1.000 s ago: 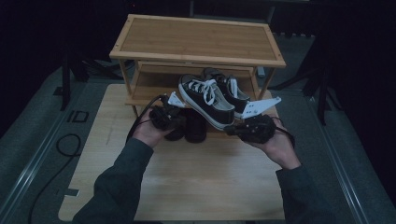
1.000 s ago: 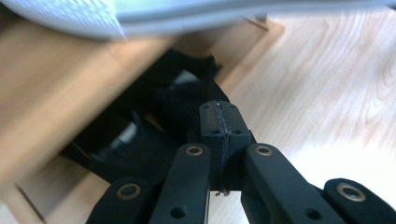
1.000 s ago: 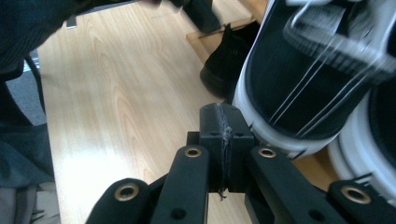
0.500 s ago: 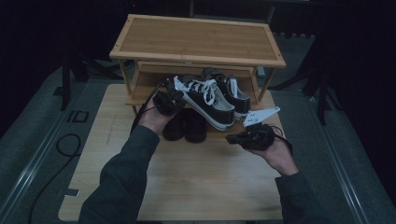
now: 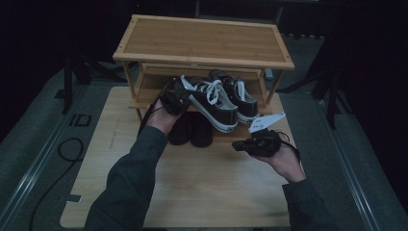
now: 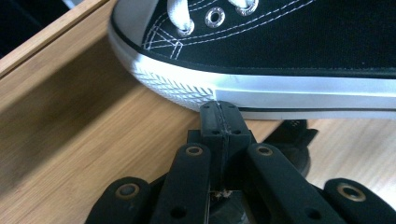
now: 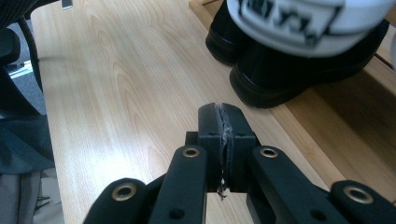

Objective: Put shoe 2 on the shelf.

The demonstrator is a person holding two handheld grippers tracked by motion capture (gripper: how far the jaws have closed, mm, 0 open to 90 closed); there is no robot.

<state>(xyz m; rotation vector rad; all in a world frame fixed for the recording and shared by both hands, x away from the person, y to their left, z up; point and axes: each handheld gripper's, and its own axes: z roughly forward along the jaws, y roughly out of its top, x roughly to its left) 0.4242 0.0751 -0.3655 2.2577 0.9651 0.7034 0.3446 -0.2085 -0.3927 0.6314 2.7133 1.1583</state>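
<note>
Left gripper [image 5: 174,98]: clenched, jaws pressed together with nothing between them, tip touching the white rubber sole edge of the near black canvas sneaker [image 5: 211,103]. That sneaker lies on the middle shelf of the bamboo shoe rack [image 5: 204,41], toe overhanging the front edge, beside a second matching sneaker [image 5: 240,96]. A pair of black shoes [image 5: 190,130] stands below, under the shelf edge. Right gripper [image 5: 257,143]: clenched, empty, held above the wooden desk [image 5: 202,187], apart from the rack and just short of the black shoes.
</note>
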